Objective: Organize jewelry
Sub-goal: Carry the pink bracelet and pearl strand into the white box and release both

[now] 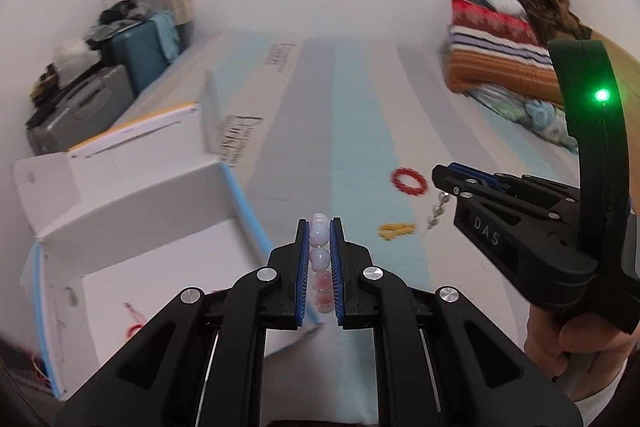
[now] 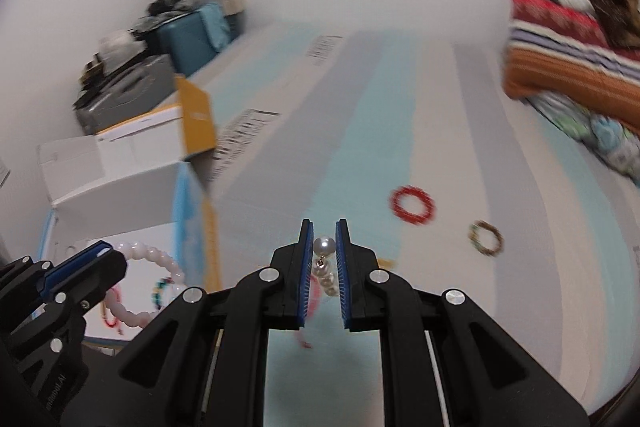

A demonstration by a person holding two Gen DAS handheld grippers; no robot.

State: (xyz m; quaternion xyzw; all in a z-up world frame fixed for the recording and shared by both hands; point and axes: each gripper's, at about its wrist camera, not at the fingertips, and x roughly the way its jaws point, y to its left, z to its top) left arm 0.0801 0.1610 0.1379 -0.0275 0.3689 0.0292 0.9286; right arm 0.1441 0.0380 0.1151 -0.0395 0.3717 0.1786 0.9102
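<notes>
- The bed (image 1: 352, 115) carries everything; its sheet has light blue, grey and white stripes.
- A red bead bracelet (image 1: 409, 181) lies on the sheet.
- A small yellow piece (image 1: 396, 230) lies near it.
- A brown-green bracelet (image 2: 486, 237) lies to the right of the red one.
- A white box (image 1: 132, 211) sits at the left.
- Folded blankets (image 1: 500, 55) are stacked at the far right.

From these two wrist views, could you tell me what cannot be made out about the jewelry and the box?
- Pink bead bracelet, left wrist view: the left gripper hides its lower loop.
- Pearl piece, right wrist view: the right gripper hides its lower end.
- Yellow item: too blurred to identify.
- White box: contents cut off by its wall and the gripper body.
</notes>
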